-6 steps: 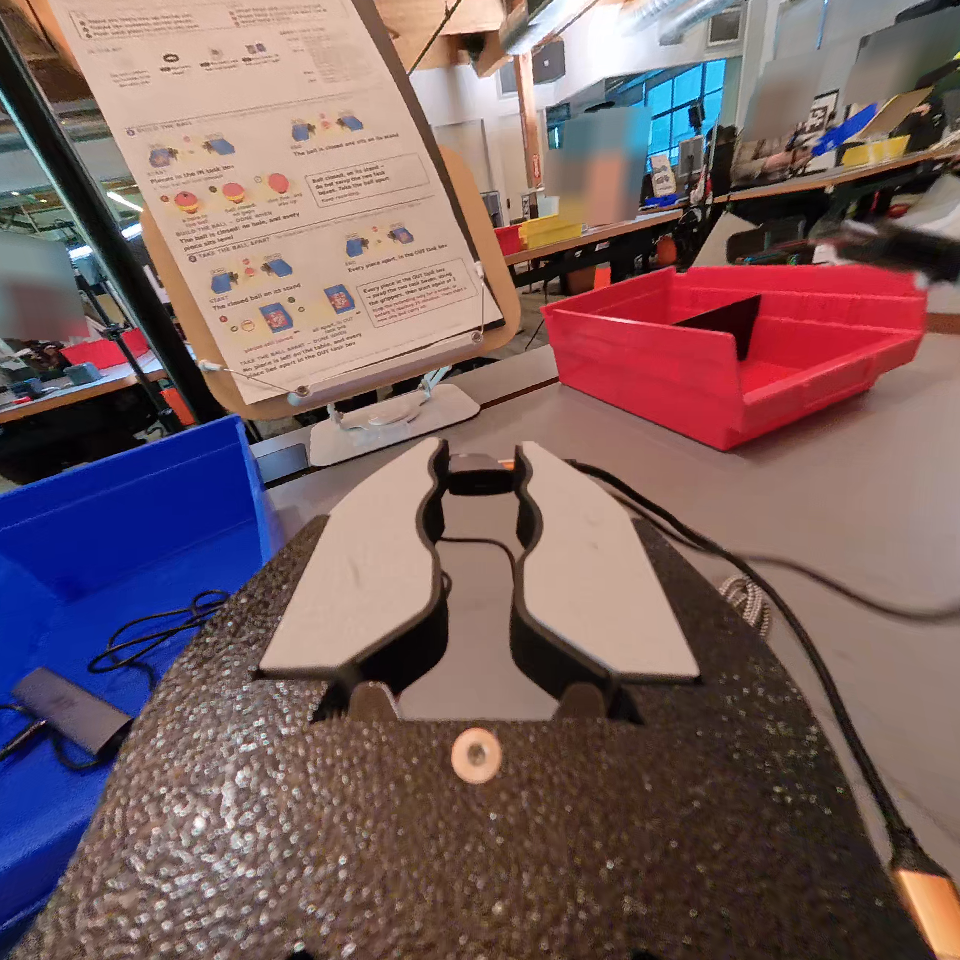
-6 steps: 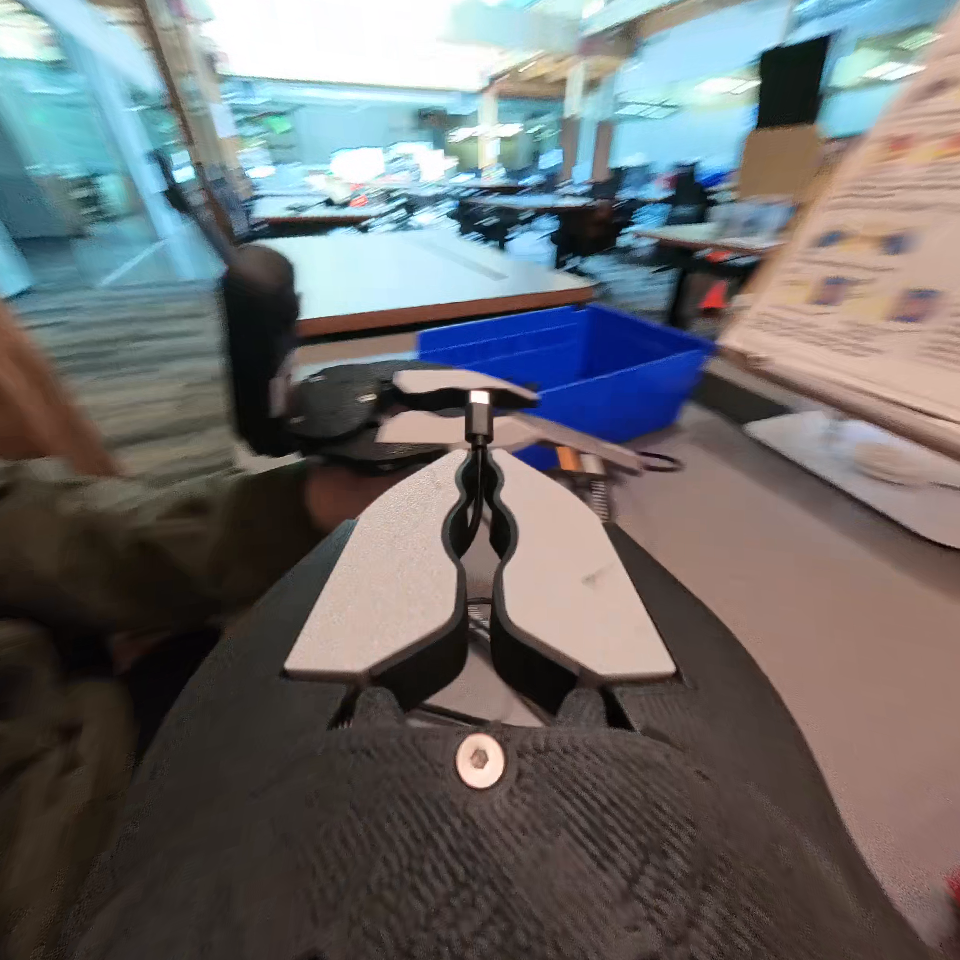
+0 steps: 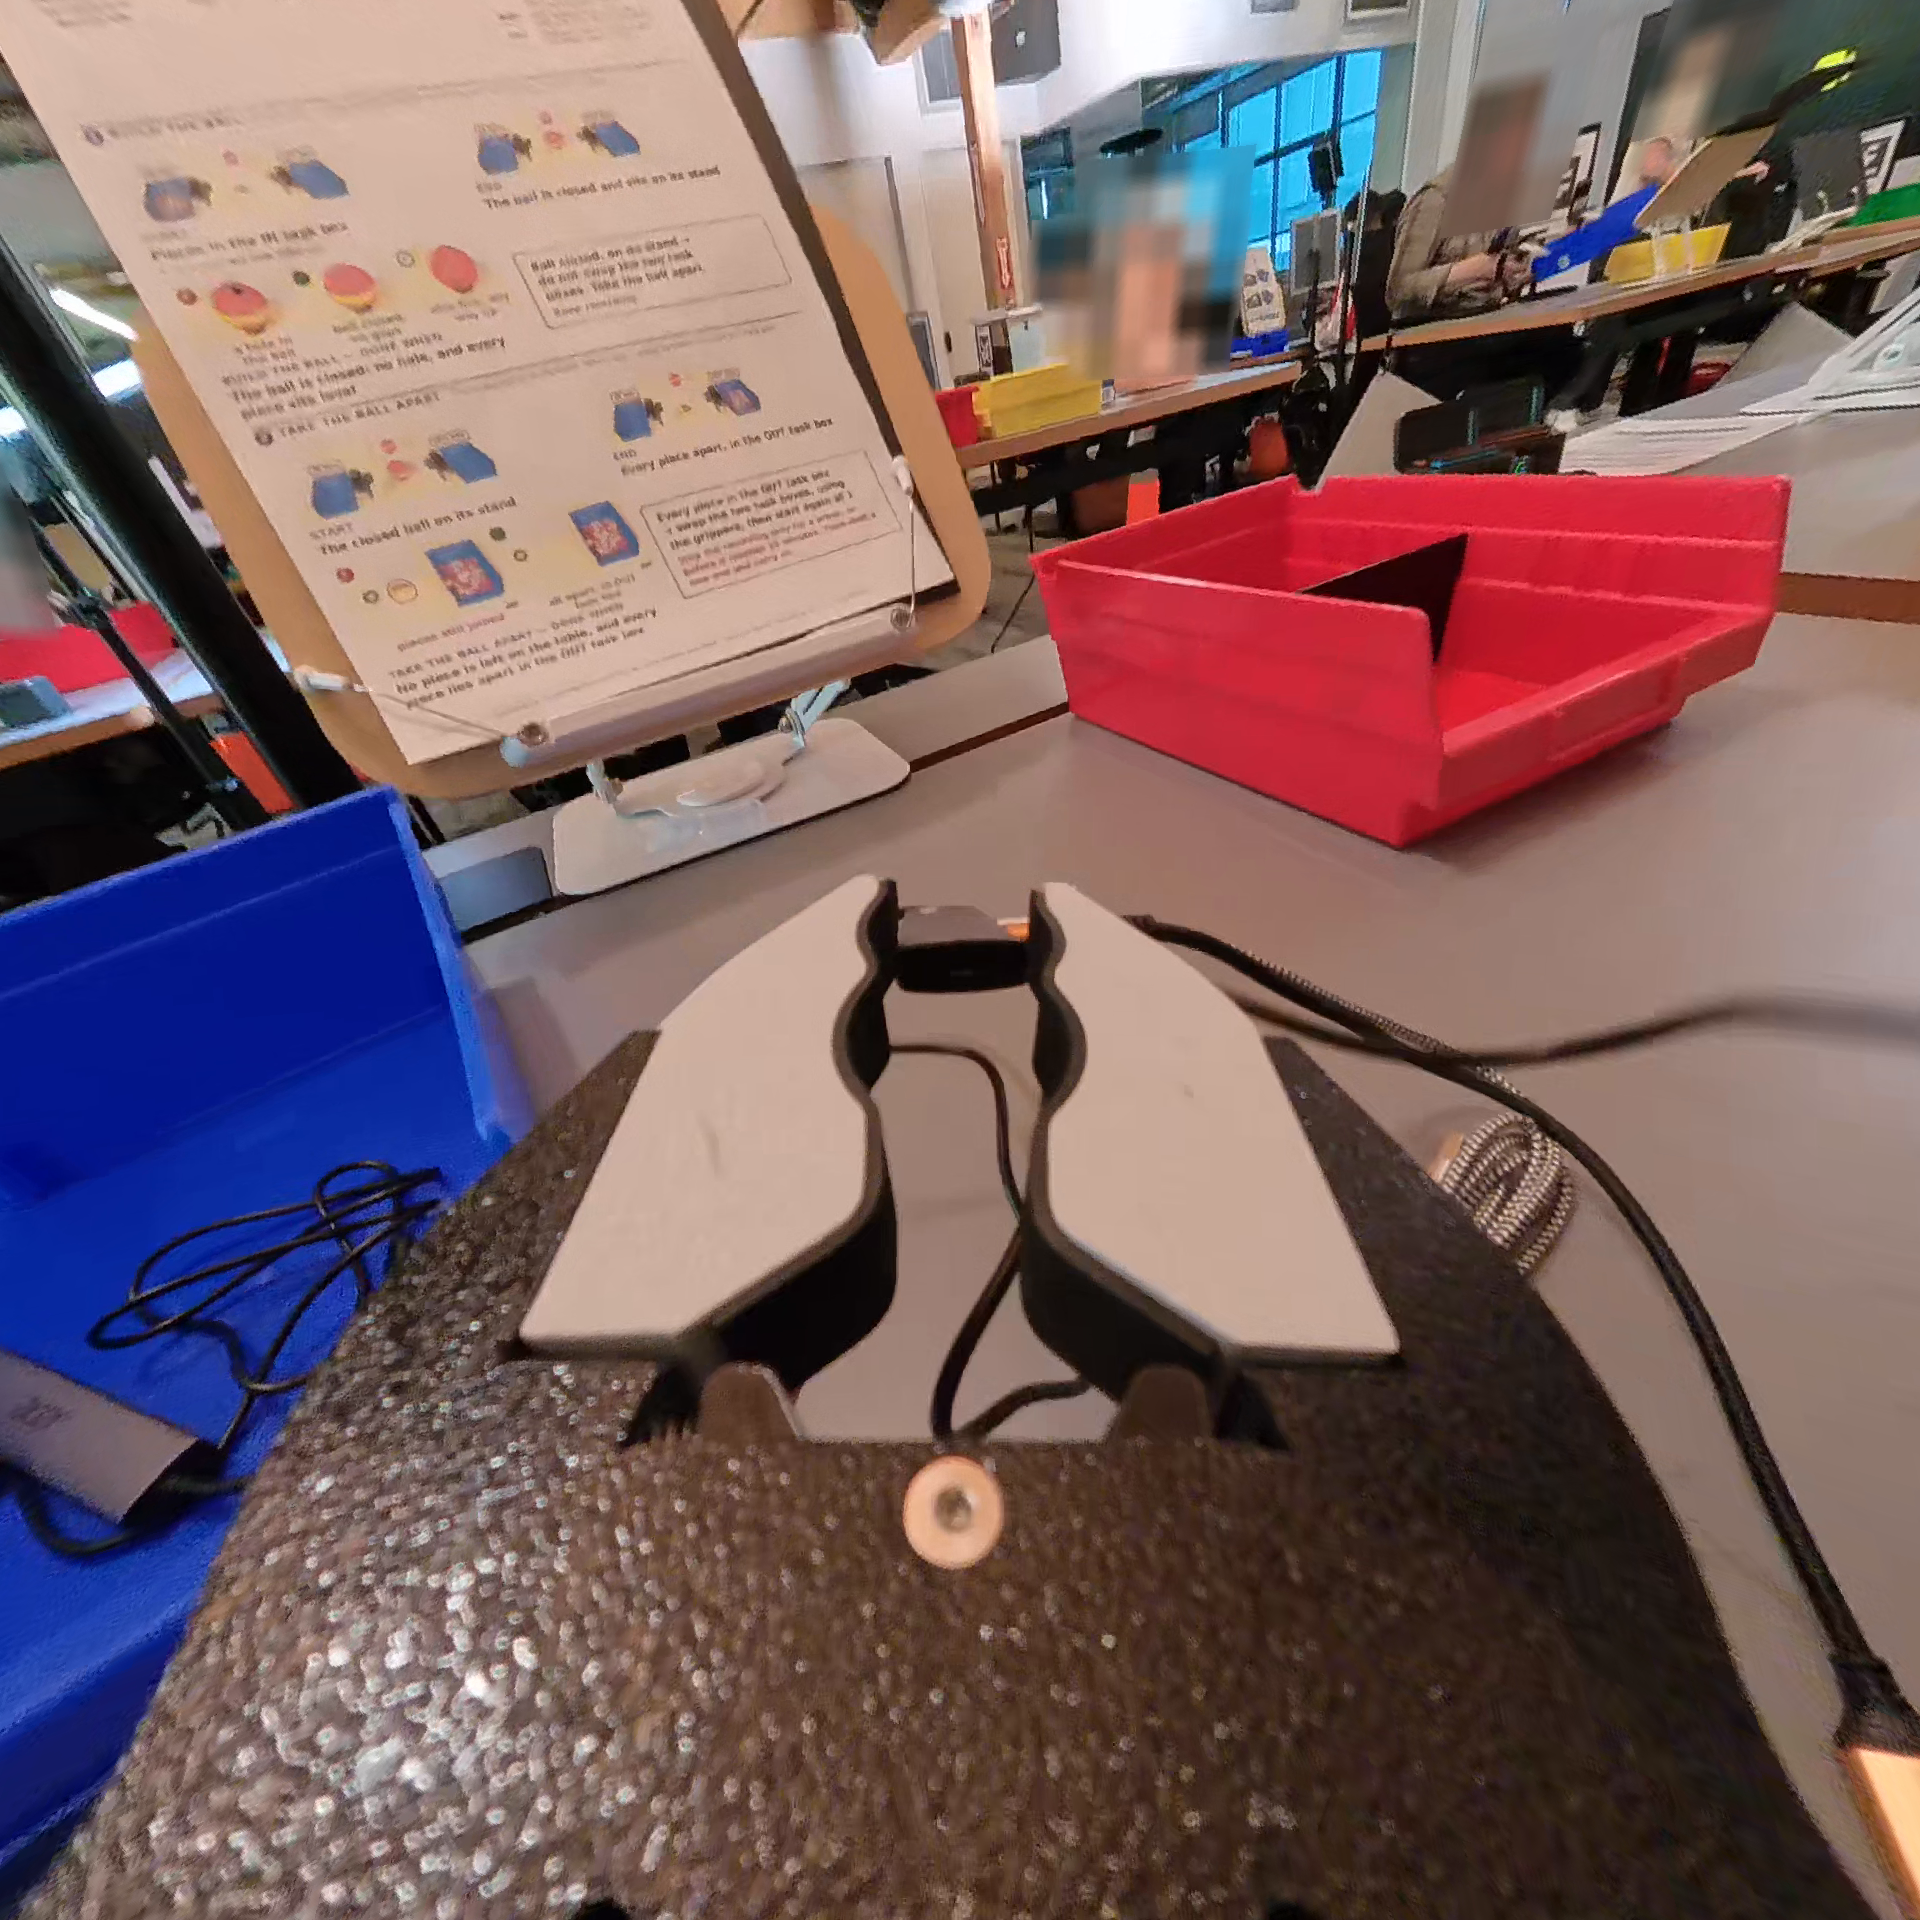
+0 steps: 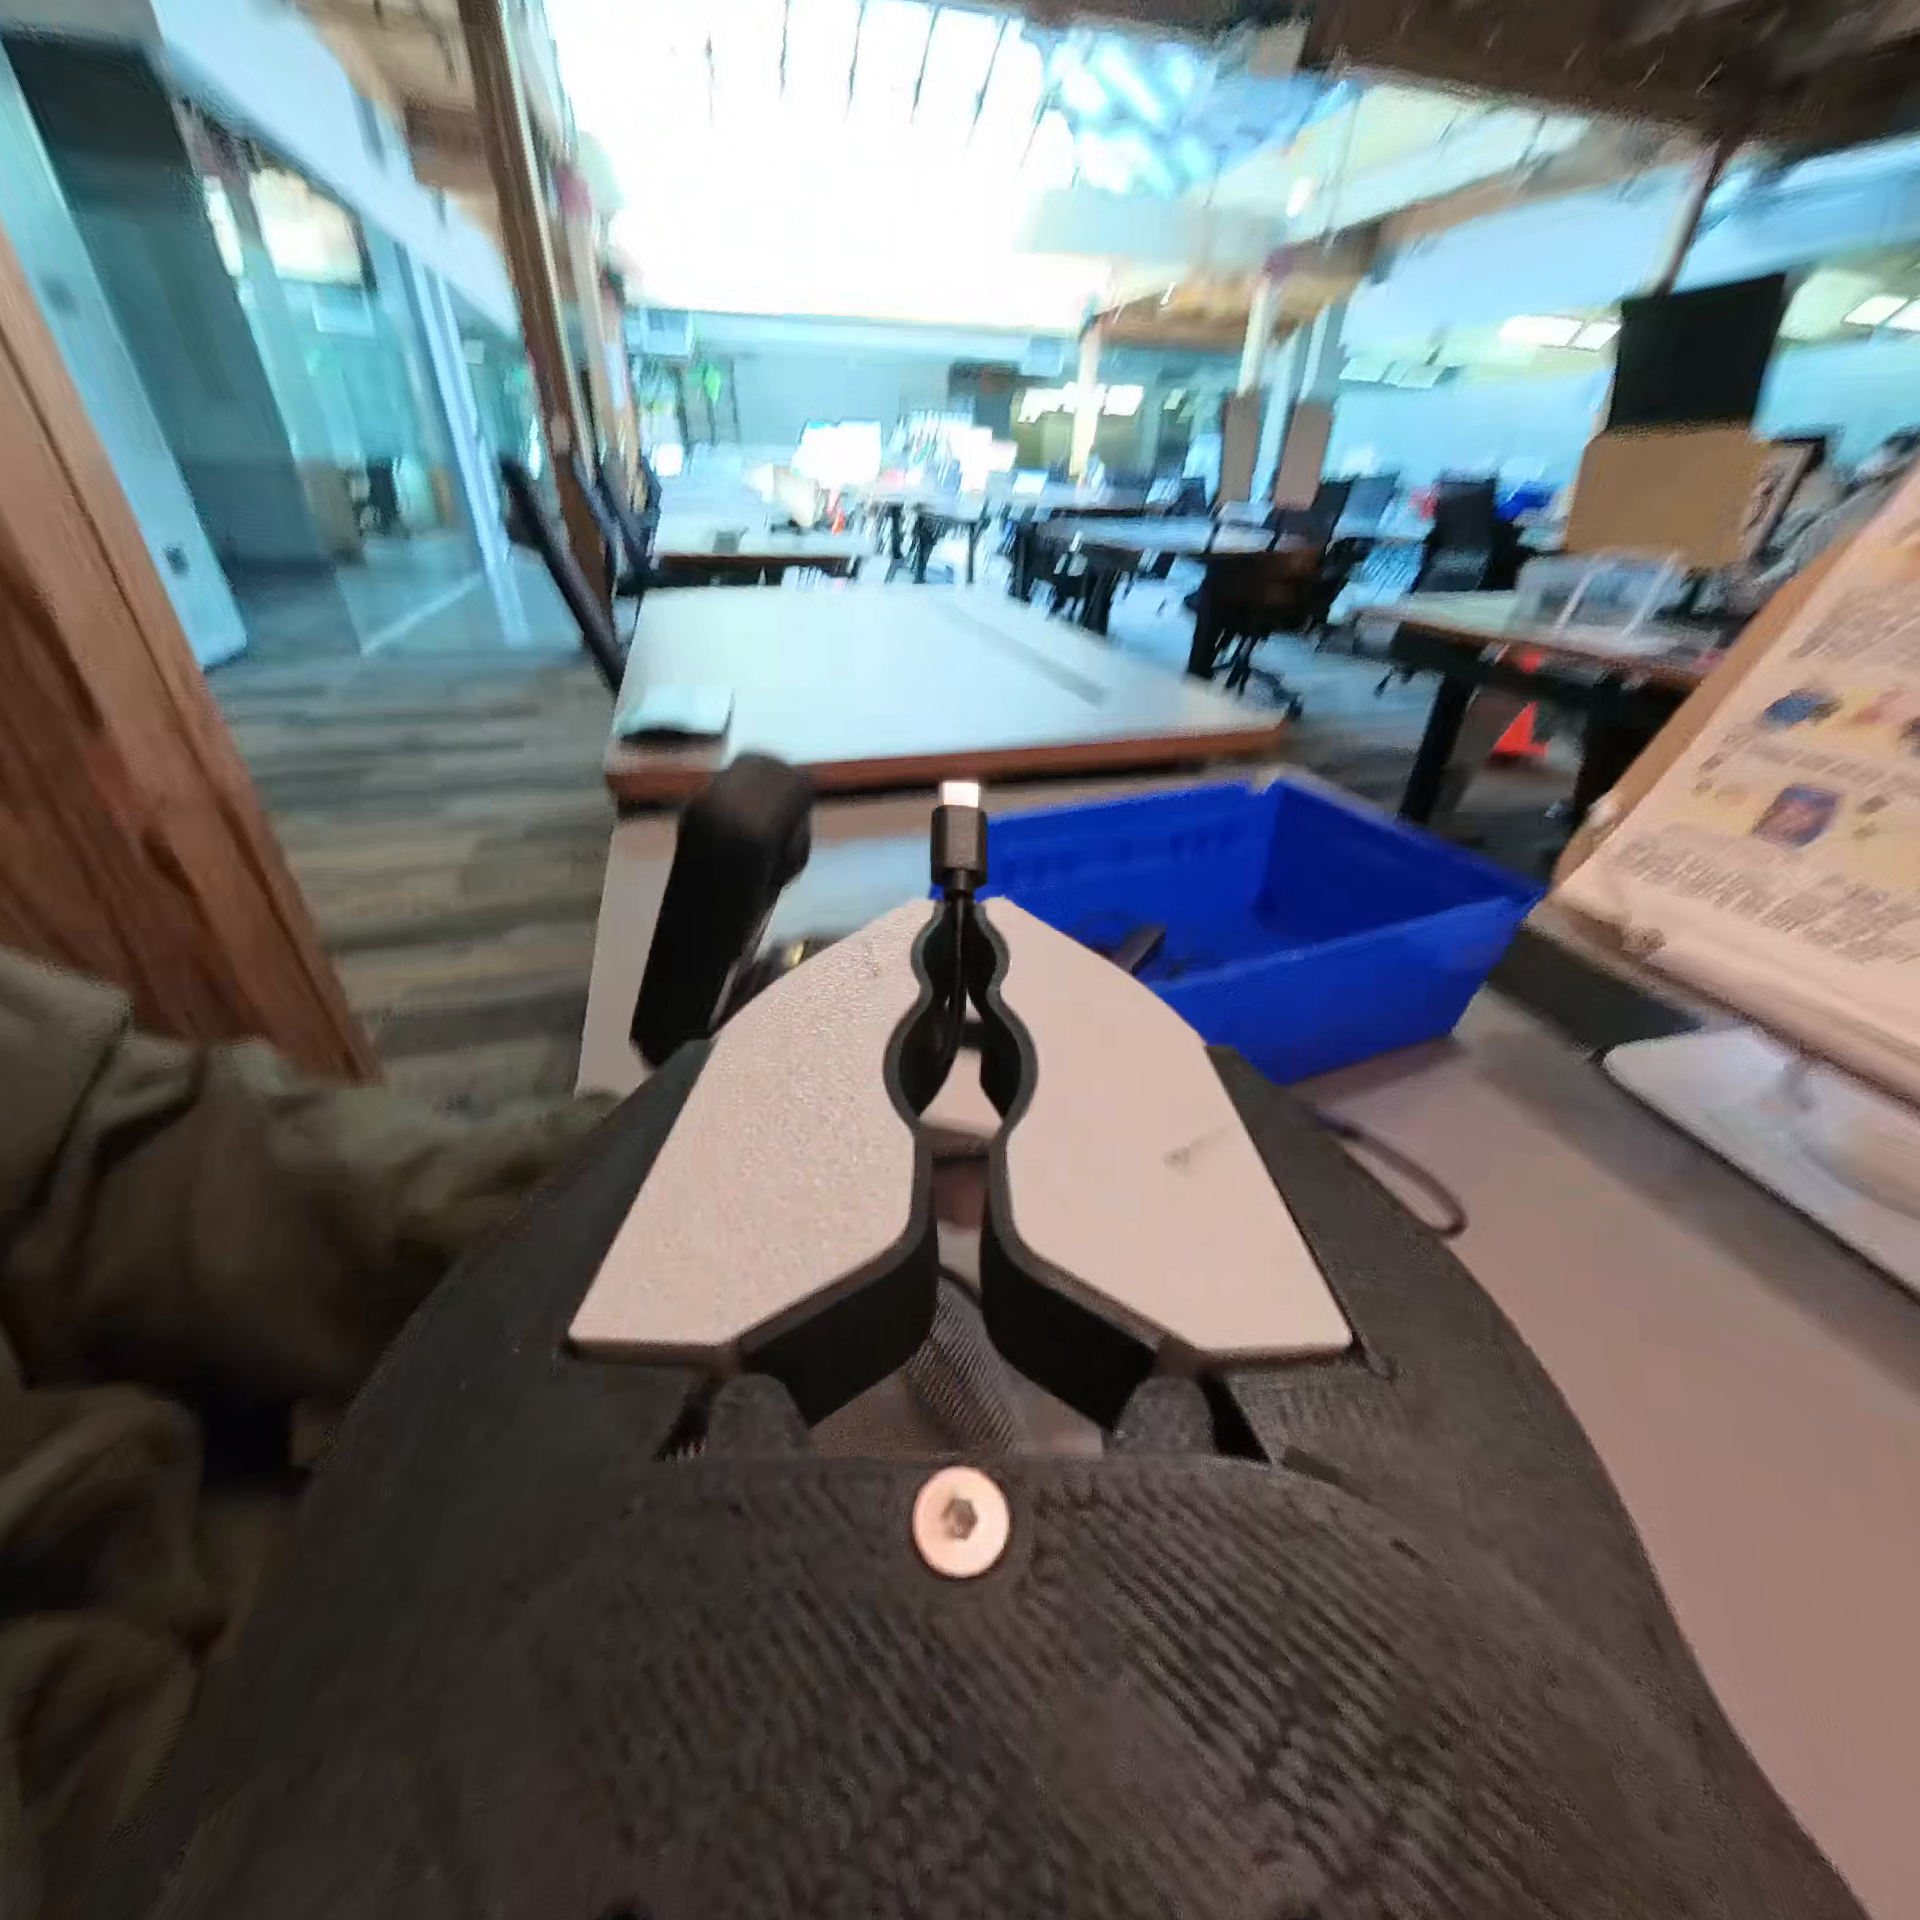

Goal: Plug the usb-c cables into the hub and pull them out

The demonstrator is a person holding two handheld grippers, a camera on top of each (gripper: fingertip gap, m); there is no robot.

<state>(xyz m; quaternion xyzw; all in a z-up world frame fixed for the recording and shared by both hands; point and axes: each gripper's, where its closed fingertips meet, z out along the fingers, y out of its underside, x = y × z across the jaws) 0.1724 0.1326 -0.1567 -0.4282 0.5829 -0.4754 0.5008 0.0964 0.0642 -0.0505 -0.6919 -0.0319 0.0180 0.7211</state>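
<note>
In the left wrist view my left gripper (image 3: 961, 914) is shut on a small black hub (image 3: 956, 961) held between its fingertips just above the grey table (image 3: 1455, 935). The hub's thin black lead (image 3: 987, 1247) hangs back between the fingers. A black braided cable (image 3: 1558, 1174) runs from behind the right finger to a copper-coloured plug (image 3: 1886, 1808) at the bottom right. In the right wrist view my right gripper (image 4: 961, 914) is shut on a black USB-C cable. Its plug (image 4: 958, 836) sticks out past the tips, in the air and apart from the hub.
A blue bin (image 3: 208, 1039) at the left holds a grey hub (image 3: 73, 1444) and a loose black cable (image 3: 270, 1268). A red bin (image 3: 1403, 644) stands at the far right. An instruction sheet on a stand (image 3: 499, 364) is behind. A striped braided cable (image 3: 1507, 1174) lies nearby. A person's sleeve (image 4: 156, 1195) is at the left.
My right gripper has pulled back and up with the USB-C plug, away from my left gripper. It no longer shows in the left wrist view. The left gripper still holds the hub.
</note>
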